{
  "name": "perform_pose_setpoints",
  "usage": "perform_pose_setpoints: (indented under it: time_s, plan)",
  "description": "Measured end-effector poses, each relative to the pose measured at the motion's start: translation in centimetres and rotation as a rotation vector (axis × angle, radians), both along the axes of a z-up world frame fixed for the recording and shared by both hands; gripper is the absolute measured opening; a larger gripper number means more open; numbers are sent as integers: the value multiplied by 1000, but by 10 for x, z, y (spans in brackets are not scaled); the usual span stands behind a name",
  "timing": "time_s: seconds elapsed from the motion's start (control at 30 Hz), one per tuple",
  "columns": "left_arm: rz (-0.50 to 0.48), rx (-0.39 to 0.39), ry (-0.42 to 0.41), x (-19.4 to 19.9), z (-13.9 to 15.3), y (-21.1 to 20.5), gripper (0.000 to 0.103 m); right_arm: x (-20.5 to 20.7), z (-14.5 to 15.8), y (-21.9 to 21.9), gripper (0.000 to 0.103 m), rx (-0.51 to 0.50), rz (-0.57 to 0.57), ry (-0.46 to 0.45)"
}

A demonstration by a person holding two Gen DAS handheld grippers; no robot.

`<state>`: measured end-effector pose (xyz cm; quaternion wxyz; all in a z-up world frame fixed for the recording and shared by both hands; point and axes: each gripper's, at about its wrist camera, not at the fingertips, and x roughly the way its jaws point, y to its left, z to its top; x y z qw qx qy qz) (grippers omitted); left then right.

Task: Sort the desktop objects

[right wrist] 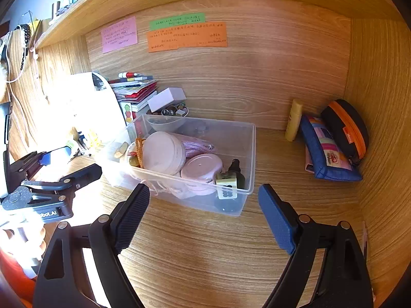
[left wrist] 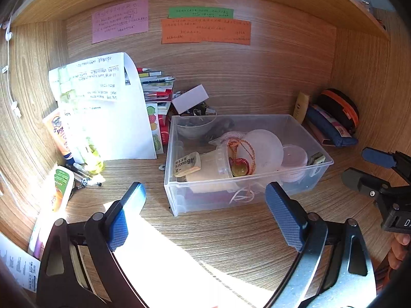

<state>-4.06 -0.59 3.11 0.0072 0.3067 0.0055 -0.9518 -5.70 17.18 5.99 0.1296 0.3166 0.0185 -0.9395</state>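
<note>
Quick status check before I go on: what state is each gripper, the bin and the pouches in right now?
Left gripper: open, empty, just short of the bin.
Right gripper: open, empty, at the bin's near wall.
Clear bin: no lid, upright on the desk, part filled.
Eraser: lying in the bin.
Blue pouch: leaning at the right wall.
Black case: zipped, propped behind the pouch.

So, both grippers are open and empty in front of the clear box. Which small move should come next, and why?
Probably reach the right gripper toward the yellow tube standing against the back wall; it is loose outside the clear box, and nothing blocks it.
</note>
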Motion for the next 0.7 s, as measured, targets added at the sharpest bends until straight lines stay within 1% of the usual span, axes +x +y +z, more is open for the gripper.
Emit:
perform_pose_setpoints:
  time_s: [0.33,0.7]
  plan:
    - [-5,-20,18,15,-4,8,96,11,-7,1,85,-29,-1,-15]
    - [-18,-19,17,15,-5,13,96,10,-9,3,85,-37,-7,-30]
